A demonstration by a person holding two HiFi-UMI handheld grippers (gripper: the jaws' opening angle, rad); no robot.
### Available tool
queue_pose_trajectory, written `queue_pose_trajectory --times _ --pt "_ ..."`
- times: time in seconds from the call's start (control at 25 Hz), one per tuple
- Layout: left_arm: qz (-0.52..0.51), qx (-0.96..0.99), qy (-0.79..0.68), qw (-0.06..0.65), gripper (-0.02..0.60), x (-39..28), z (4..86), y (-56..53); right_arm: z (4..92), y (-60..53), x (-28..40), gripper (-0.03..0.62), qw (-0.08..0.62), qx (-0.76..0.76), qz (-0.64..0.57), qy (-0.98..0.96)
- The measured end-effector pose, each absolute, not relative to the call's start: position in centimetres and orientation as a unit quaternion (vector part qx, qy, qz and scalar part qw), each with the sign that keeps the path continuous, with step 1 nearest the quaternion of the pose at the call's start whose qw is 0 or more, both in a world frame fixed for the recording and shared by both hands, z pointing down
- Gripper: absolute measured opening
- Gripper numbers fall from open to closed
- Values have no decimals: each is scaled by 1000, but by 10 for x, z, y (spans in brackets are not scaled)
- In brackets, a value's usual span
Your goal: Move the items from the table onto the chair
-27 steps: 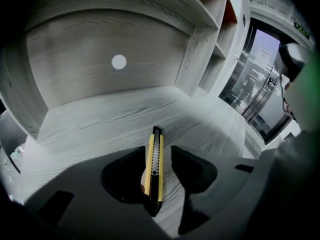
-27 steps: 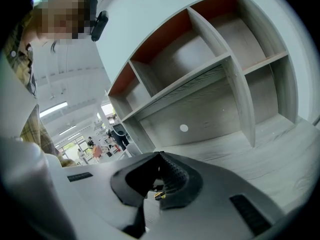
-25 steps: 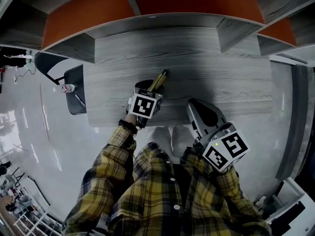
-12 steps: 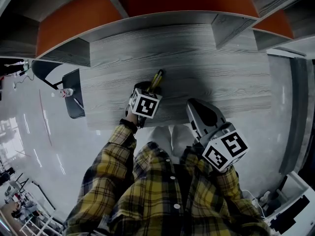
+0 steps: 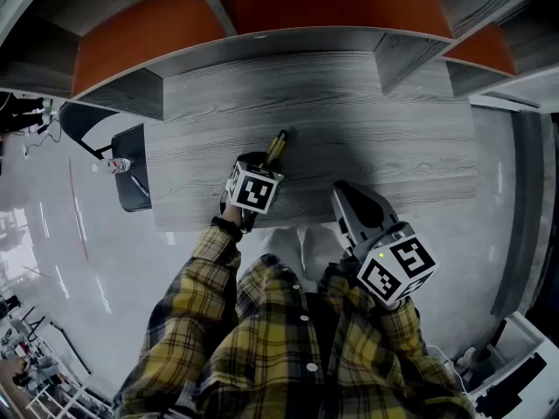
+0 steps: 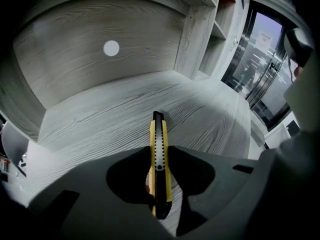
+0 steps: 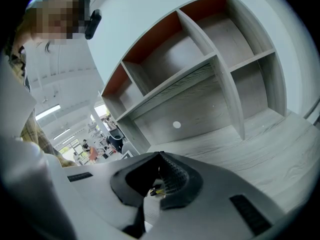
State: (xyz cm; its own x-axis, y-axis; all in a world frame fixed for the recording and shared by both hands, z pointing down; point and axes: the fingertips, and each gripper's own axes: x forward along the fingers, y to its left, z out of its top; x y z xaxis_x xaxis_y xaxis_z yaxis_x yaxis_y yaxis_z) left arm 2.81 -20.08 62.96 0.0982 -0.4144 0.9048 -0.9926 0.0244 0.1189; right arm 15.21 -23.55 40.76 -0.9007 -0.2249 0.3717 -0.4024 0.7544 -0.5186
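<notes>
A yellow and black utility knife lies on the grey wood table, pointing away from me. My left gripper sits over its near end. In the left gripper view the knife runs straight between the jaws, which are closing, and both tips of the left gripper touch its sides. My right gripper hovers at the table's front edge, to the right of the knife; in its own view the right gripper is shut with nothing held. The dark chair stands left of the table.
A small bottle and a thin object lie on the chair seat. Shelf compartments with orange backs rise behind the table, with upright dividers at its far corners. Glossy floor lies left and right.
The left gripper has stayed over the knife's near end and its jaws have come in against the knife. The right gripper has barely moved.
</notes>
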Motion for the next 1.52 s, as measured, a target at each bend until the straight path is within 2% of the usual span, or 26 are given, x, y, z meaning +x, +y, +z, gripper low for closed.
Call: queue_pose_trajectory --times 0.36,0.68,1.08,1.52 --pt "286 601 -622 412 118 22 588 -191 397 -228 142 17 148 137 294 -934" --pt "200 564 -697 395 118 -5 527 -164 374 -210 106 17 147 56 266 -951" --pt "104 484 -777 390 117 -35 473 -90 362 -166 63 17 171 -63 240 -953" --pt "37 386 -836 388 118 -95 461 13 364 -101 18 18 200 -143 210 -946"
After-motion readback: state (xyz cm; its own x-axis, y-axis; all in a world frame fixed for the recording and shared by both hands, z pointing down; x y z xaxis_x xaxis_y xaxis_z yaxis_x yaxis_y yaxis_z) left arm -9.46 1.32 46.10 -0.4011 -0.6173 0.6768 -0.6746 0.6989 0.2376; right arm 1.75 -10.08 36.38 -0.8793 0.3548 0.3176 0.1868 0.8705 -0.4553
